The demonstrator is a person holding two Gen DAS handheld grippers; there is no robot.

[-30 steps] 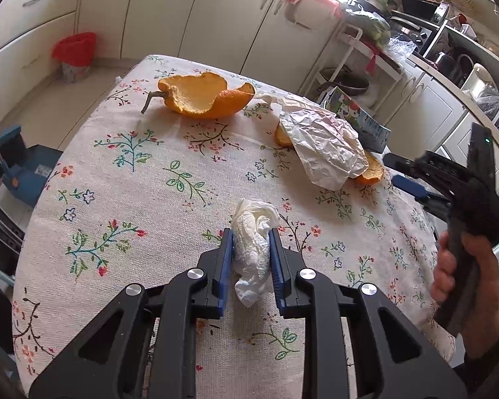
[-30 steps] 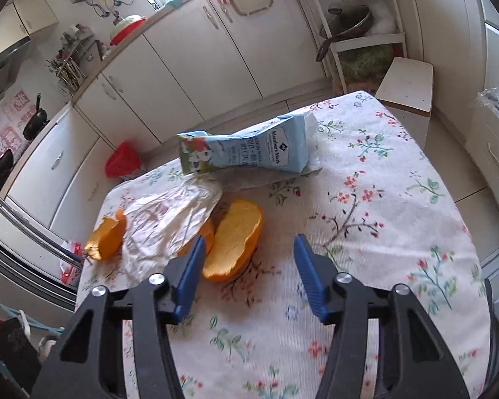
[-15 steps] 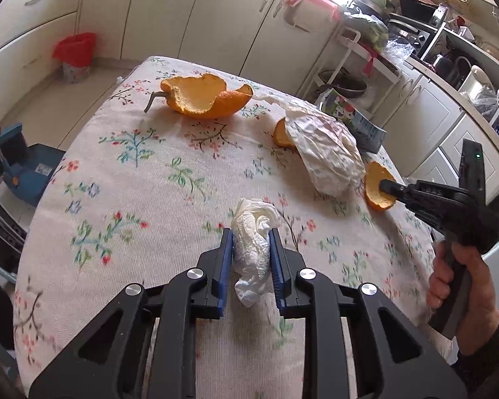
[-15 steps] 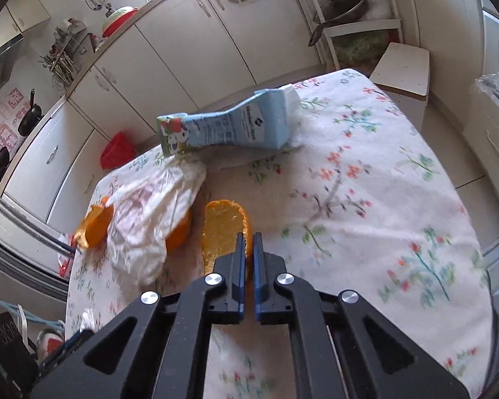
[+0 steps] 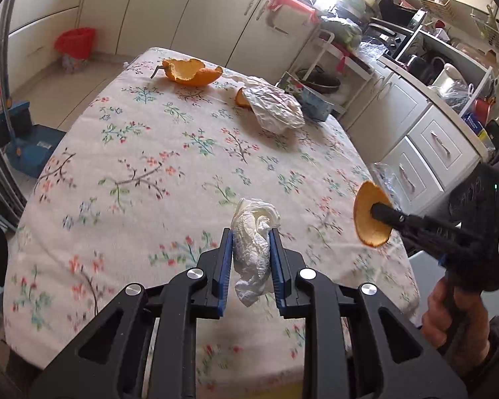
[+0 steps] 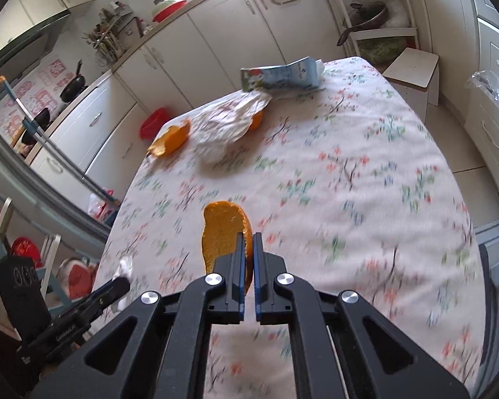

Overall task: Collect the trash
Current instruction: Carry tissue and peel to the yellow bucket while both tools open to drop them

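My left gripper [image 5: 250,232] is shut on a crumpled white tissue [image 5: 253,236] and holds it above the near part of the floral table [image 5: 143,153]. My right gripper [image 6: 248,236] is shut on an orange peel piece [image 6: 223,232] and holds it above the table; that peel also shows in the left wrist view [image 5: 369,214]. On the far part of the table lie a large orange peel [image 5: 191,73], crumpled white paper [image 5: 276,109] over a peel piece [image 5: 241,98], and a blue carton [image 6: 282,74].
A red bin [image 5: 75,41] stands on the floor by the white cabinets [image 5: 169,10]. A wire rack with a pan [image 6: 366,13] and a small stool [image 6: 412,66] stand beyond the table. Drawers [image 5: 425,153] are close to the table's right edge.
My right gripper shut on the orange peel piece, lifted it off the table and drew back toward the near edge. My left gripper pulled back and rose with the tissue.
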